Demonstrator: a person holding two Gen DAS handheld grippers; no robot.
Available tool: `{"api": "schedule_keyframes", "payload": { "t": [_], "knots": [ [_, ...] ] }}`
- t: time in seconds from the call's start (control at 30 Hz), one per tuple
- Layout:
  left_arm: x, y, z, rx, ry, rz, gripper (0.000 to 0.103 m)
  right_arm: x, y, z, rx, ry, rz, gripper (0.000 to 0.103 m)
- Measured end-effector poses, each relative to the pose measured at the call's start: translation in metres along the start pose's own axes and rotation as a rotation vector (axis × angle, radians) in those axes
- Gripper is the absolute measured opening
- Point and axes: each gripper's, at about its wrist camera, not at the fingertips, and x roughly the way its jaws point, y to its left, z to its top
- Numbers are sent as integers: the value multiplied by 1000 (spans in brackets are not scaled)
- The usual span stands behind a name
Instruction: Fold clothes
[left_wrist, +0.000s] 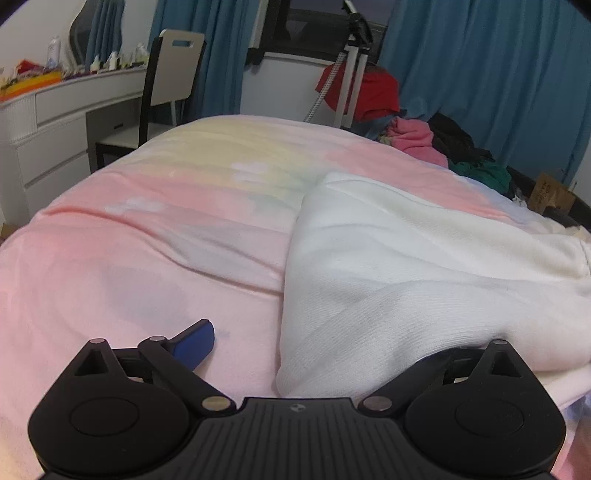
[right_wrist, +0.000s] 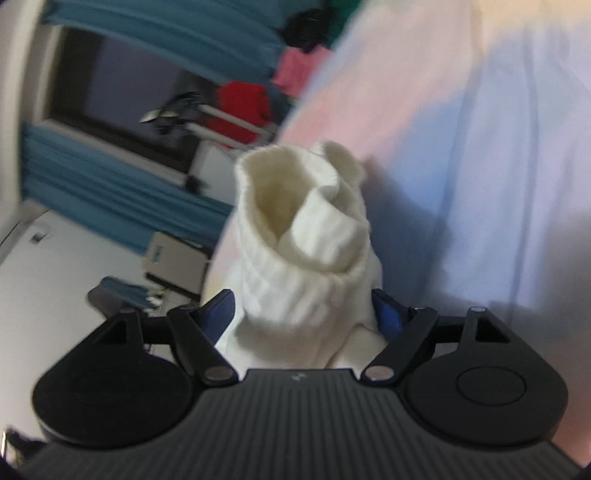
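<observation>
Right wrist view: right gripper (right_wrist: 304, 314) jaws around cream knit garment (right_wrist: 299, 236), no legible writing.

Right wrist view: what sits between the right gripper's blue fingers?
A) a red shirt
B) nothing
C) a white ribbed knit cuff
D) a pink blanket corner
C: the white ribbed knit cuff of the garment stands up between the right gripper fingers, which press on it from both sides.

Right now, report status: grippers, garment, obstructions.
Left gripper open, one finger under white garment. Right gripper shut on its ribbed cuff. Nothing blocking on pink blanket.
</observation>
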Motion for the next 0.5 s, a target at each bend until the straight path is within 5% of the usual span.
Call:
{"api": "schedule_keyframes", "payload": {
  "t": [0.27, 0.5],
  "knots": [
    [-3, 19, 12, -78, 122, -118, 98, 28, 0, -12, -96, 100, -211, 81],
    [-10, 40, 23, -169, 246, -267, 97, 23, 19, -11, -150, 70, -229, 42]
  ]
}}
